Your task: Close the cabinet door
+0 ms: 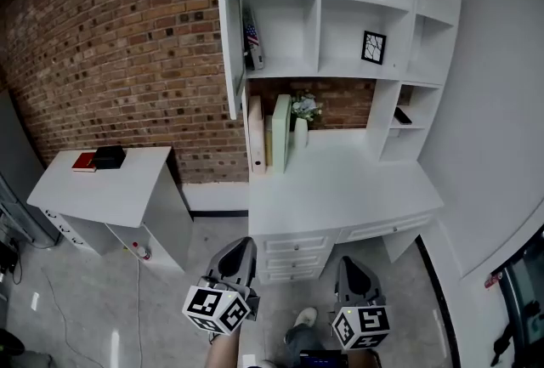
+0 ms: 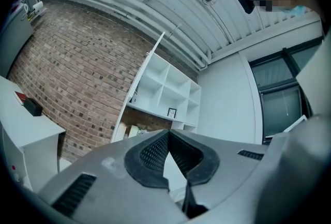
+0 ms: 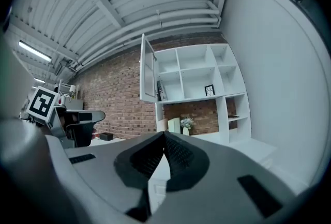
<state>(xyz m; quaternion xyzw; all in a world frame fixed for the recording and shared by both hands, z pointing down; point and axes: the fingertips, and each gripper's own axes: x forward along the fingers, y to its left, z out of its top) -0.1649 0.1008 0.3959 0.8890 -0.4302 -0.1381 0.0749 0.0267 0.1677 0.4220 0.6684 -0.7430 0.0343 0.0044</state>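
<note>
Hanging open at the upper middle of the head view, the door (image 1: 228, 26) juts from the shelves (image 1: 340, 69) over the desk (image 1: 340, 188). The left gripper (image 1: 240, 246) and right gripper (image 1: 348, 261) sit at the bottom, well apart from it, both clenched empty. The gripper views alone show the ceiling (image 3: 155, 0); the head view alone, a shoe (image 1: 303, 319).

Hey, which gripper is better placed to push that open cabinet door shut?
Probably the left. The left gripper sits almost straight below the open door, which sticks out at the shelves' left edge; the right gripper is further right. Both are shut, empty and well short of it.
</note>
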